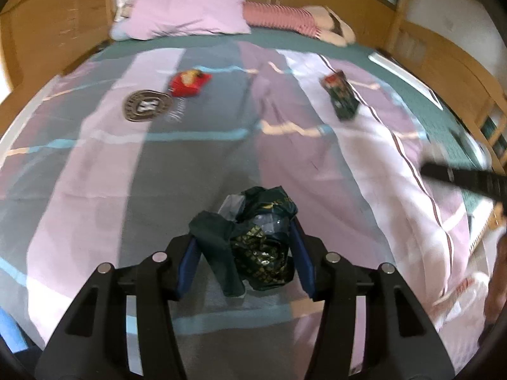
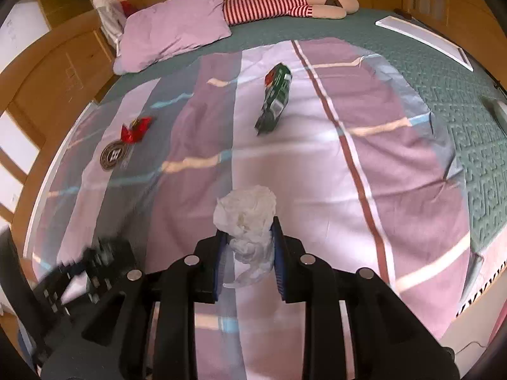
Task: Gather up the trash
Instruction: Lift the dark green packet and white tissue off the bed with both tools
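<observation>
Tissue wad [image 2: 245, 221] only in right tongs [image 2: 248, 243]

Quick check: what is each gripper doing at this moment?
Left gripper: shut on the dark green crumpled bag.
Right gripper: shut on the white crumpled tissue.

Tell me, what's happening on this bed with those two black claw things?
A person is picking up trash from the bed with a handheld gripper in each hand. The left gripper has a crumpled dark green bag between its fingers. The right gripper is closed on a wad of white tissue. A red wrapper and a green snack packet lie further up the bed, not yet collected.
</observation>
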A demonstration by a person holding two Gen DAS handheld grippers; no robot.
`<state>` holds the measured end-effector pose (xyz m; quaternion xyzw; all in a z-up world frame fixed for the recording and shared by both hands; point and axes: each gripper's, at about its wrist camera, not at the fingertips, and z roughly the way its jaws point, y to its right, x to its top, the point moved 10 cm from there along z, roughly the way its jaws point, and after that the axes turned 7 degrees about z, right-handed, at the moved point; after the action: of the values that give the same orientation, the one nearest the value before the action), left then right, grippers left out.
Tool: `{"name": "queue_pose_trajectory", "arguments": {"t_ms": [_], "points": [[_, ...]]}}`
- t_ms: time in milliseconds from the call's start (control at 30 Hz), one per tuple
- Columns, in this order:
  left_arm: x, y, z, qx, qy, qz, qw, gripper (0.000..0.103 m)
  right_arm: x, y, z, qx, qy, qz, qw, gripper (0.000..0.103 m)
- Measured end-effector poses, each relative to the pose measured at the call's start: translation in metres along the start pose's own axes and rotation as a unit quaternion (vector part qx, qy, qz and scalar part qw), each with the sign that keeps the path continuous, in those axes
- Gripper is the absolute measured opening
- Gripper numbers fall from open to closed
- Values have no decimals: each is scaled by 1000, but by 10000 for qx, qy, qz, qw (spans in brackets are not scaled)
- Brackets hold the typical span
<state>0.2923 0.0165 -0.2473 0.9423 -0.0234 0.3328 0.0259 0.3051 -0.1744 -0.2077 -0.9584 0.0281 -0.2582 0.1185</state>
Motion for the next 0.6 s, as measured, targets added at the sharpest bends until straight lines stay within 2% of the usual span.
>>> {"name": "queue_pose_trajectory", "arguments": {"t_ms": [100, 267, 600], "points": [[4, -12, -5, 222, 96, -136, 9996, 53, -14, -6, 1, -73, -69, -160, 9998, 27], [9, -21, -15, 567, 303, -95, 9979, 53, -25, -18, 7, -71, -154, -315, 9994, 27], [8, -26, -18, 685, 302, -114, 9971, 53, -38, -27, 15, -51, -271, -378, 9989, 27]]}}
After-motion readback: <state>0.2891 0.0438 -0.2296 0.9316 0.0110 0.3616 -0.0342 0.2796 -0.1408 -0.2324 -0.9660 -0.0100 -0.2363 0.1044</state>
